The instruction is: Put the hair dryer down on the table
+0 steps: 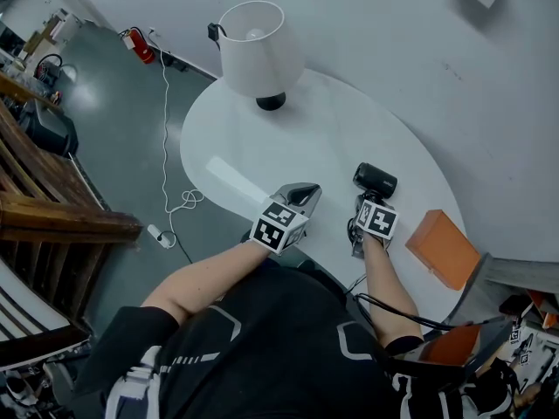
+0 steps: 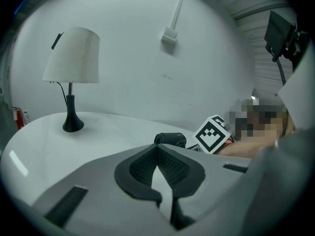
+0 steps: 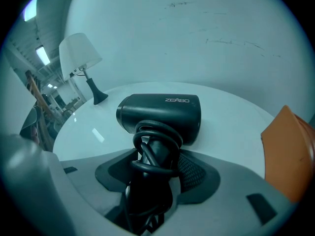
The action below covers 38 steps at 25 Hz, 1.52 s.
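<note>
A black hair dryer [image 1: 376,180] with its cord wound round the handle is held over the right part of the white oval table [image 1: 306,138]. My right gripper [image 1: 364,206] is shut on that handle, and the barrel [image 3: 162,113] stands across just beyond the right gripper [image 3: 157,163]. Whether the dryer touches the tabletop cannot be told. My left gripper [image 1: 306,192] hovers over the table's near edge, left of the dryer. Its pads meet with nothing between them in the left gripper view [image 2: 157,154], where the dryer [image 2: 170,138] shows just past the jaws.
A white-shaded lamp [image 1: 258,51] on a black foot stands at the table's far end. An orange box [image 1: 443,248] lies at the right edge, close to the dryer. On the floor to the left are a white cable [image 1: 166,147], a red fire extinguisher [image 1: 140,46] and wooden furniture [image 1: 52,208].
</note>
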Motion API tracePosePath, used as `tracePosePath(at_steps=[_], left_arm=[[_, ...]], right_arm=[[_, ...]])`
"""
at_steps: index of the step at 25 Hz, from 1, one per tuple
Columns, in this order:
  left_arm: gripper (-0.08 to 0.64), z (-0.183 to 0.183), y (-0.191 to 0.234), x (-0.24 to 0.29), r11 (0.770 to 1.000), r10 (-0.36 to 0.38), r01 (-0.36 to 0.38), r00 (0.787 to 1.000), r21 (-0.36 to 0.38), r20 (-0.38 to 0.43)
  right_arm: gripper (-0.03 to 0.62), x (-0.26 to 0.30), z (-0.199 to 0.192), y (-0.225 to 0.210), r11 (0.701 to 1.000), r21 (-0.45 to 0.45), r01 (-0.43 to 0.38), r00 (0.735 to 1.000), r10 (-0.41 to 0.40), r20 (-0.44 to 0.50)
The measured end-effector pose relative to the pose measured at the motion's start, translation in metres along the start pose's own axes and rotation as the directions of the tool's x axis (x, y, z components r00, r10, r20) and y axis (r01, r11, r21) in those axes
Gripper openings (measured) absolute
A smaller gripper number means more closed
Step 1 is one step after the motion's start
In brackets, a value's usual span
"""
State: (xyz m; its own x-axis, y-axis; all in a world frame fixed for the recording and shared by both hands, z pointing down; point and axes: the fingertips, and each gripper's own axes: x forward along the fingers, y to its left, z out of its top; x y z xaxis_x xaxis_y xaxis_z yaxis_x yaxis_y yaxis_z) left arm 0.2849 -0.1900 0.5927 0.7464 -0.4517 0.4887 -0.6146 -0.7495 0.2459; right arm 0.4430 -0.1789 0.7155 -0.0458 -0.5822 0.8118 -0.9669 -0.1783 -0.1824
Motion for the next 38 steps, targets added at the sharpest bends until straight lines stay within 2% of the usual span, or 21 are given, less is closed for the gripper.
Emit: tracePosePath(at_steps=[9, 18, 26, 31, 34, 38], left_arm=[[0.006, 0.003, -0.004, -0.005, 1.0, -0.01, 0.01, 1.0, 0.007, 0.015], [0.006, 0.004, -0.012, -0.009, 1.0, -0.007, 0.007, 1.0, -0.004, 0.021], [0.006, 0.012, -0.019, -0.026, 0.999, -0.04, 0.039, 0.999, 0.036, 0.026], [0.006, 0.015, -0.023, -0.036, 0.995, -0.061, 0.058, 0.998, 0.08, 0.031], [0.006, 0.023, -0.024, -0.041, 0.991, -0.087, 0.082, 0.995, 0.101, 0.044], [0.006, 0.035, -0.03, -0.051, 0.981, -0.152, 0.141, 0.986, 0.132, 0.073]], right_arm=[[0.264, 0.001, 0.001, 0.0, 0.999, 0.012, 0.037, 0.999, -0.037, -0.032], [0.264, 0.001, 0.0, 0.0, 1.0, -0.004, 0.03, 0.999, -0.03, -0.03], [0.281, -0.005, 0.0, 0.006, 1.0, 0.016, -0.011, 0.999, 0.011, -0.031], [0.281, -0.03, 0.012, 0.002, 0.999, 0.048, 0.011, 0.999, -0.013, 0.033], [0.281, -0.051, 0.025, 0.002, 0.999, 0.036, 0.024, 0.996, -0.027, 0.084], [0.279, -0.09, 0.044, 0.003, 0.997, 0.062, 0.054, 0.979, -0.065, 0.194]])
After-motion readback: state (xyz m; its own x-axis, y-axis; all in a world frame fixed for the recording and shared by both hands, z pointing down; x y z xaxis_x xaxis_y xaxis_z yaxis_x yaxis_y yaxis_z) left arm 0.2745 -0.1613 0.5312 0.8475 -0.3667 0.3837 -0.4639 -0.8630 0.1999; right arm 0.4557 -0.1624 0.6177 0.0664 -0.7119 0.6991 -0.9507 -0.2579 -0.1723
